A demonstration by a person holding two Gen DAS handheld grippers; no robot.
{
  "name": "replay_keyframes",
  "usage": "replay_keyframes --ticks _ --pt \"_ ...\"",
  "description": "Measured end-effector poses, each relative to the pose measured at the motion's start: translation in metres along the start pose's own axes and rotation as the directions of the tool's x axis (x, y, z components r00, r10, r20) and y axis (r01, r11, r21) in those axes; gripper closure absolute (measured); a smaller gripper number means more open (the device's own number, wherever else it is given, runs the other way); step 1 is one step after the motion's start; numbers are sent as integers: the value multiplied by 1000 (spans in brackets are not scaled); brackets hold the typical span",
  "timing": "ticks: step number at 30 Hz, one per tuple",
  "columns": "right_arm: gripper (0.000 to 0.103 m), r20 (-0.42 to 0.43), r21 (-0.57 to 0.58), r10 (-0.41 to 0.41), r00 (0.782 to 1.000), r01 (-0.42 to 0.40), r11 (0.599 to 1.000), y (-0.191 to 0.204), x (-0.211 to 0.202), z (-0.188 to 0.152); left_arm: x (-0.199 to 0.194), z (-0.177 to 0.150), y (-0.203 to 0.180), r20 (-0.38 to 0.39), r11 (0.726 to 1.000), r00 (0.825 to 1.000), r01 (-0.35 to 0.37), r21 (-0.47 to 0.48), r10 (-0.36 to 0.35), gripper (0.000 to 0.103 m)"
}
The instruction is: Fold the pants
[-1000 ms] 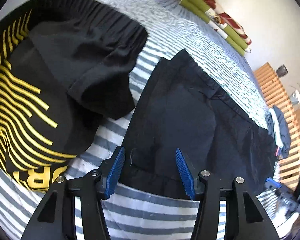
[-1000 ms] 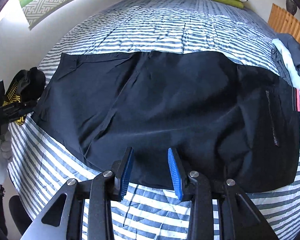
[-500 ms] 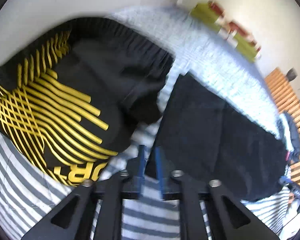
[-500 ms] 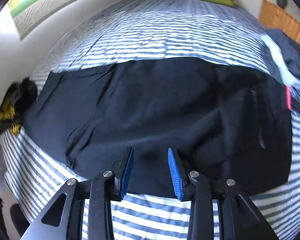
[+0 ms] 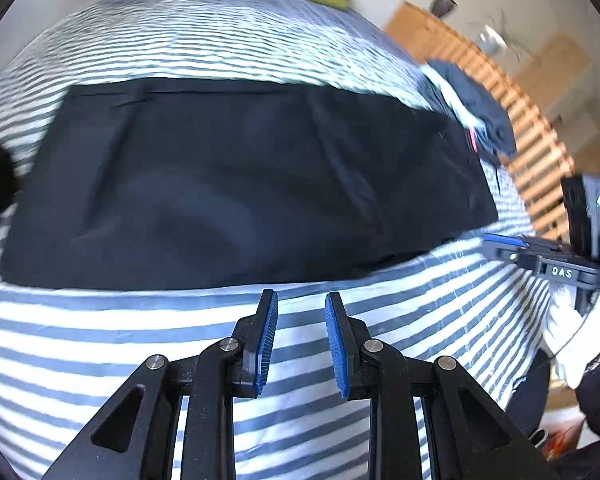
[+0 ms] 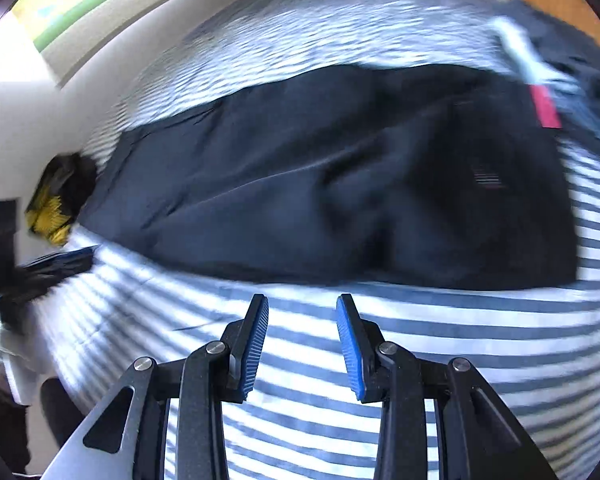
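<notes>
Both grippers have been drawn back off the pants [image 5: 236,184], which are left spread flat on the striped bed [image 5: 100,332]; the left gripper [image 5: 298,340] and right gripper [image 6: 302,344] are held spread and empty, so a regrasp is likely needed

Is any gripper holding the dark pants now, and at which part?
Nothing is held. The left gripper and right gripper are open over the striped bedcover, short of the pants.

Bright daylight, motion blur, fisheye-warped edges
</notes>
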State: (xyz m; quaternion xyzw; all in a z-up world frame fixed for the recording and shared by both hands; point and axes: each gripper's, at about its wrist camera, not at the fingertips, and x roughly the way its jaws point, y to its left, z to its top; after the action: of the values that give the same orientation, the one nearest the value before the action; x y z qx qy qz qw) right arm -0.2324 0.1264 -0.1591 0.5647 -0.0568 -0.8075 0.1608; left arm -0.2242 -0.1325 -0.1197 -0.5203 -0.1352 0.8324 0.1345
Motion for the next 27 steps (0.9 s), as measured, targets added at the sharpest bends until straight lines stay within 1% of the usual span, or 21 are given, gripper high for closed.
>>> replay_keyframes --ticks 2,4,5,6,8,11,13,16,17,18,19,20,21,24,26,27 --pt "81 -46 -49 35 998 -38 998 20 19 1 10 3 -11 -3 999 999 33 8 -33 78" --pt "85 -112 -100 64 992 -76 992 39 42 4 24 1 -24 -18 999 999 51 18 -51 78" --pt "85 -120 -103 61 991 -73 992 42 48 8 30 2 -32 -30 998 998 52 36 -50 78" --pt "85 -108 -87 49 993 -59 994 41 52 16 33 1 -36 -36 997 998 48 55 -46 78" --pt "85 -86 -47 56 995 -61 997 33 54 32 43 6 -43 -42 995 997 65 75 -62 77" --pt "85 -85 37 109 990 -106 994 17 56 55 61 17 -55 -34 991 998 52 123 -48 74" --pt "85 -95 57 124 988 -119 991 14 58 63 73 26 -67 -22 987 998 53 152 -50 65" --pt "85 -99 84 147 984 -139 987 11 57 72 81 35 -75 -21 981 999 49 190 -46 63" --pt "85 -94 99 160 983 -150 984 9 56 75 86 39 -80 -26 979 998 56 195 -52 63" --pt "85 -90 106 166 982 -156 982 8 54 75 88 39 -81 -32 976 997 69 208 -64 61" --pt "85 -85 104 162 983 -153 983 8 52 77 91 41 -81 -35 973 998 66 221 -59 55" --pt "85 -81 93 152 985 -144 985 9 51 77 94 40 -81 -46 971 998 58 234 -49 52" --pt "85 -84 82 138 987 -132 988 6 51 79 97 41 -82 -61 970 997 64 236 -51 52" --pt "85 -95 74 113 989 -106 992 8 60 87 109 37 -84 -83 966 996 44 254 -23 52" --pt "85 -95 74 105 990 -98 992 6 62 91 111 40 -86 -54 964 998 26 265 -12 52" --pt "85 -94 81 108 990 -100 992 3 61 94 110 45 -87 -39 966 999 40 256 -31 52"
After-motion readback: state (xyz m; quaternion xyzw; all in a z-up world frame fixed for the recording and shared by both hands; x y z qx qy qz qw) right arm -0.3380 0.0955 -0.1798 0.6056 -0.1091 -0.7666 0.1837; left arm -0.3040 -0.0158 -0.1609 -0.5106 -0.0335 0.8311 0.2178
